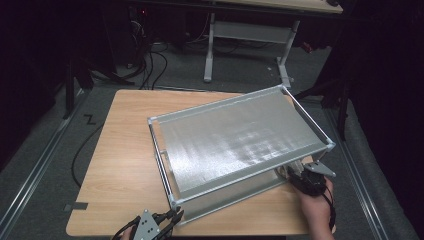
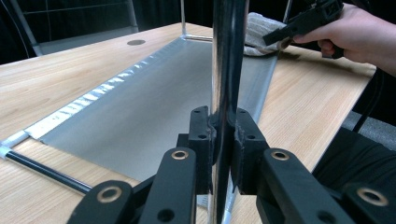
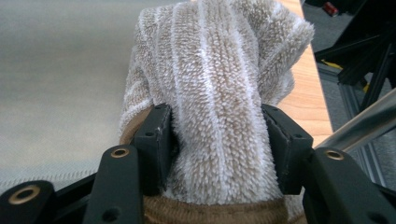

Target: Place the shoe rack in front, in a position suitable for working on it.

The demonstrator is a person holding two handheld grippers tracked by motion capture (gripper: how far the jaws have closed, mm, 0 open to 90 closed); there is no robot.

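A: High view: two-tier metal rack (image 1: 235, 142) sits skewed on the wooden table (image 1: 120, 165). Left gripper (image 1: 172, 218) is at the rack's near corner, right gripper (image 1: 295, 176) at the right end, under the top shelf.

B: Jaw states?

A: Left gripper view: left gripper (image 2: 224, 140) is clamped tight on the chrome corner post (image 2: 229, 56), pads flat on both sides. Right gripper view: right gripper (image 3: 217, 140) is fairly wide but squeezing a bunched beige towel (image 3: 219, 88), fabric bulging between the pads.

B: Where's the towel relative to the rack?

A: At the right end of the lower shelf (image 3: 60, 70), at its edge. Contact with the shelf surface, can't tell.

B: Step?

A: Looks like wiping the lower shelf while the left steadies the frame. To do it well: keep the post grip firm so the rack doesn't skid, press the towel flat, sweep along the shelf's length, stay low to clear the top shelf and avoid snagging the rails.
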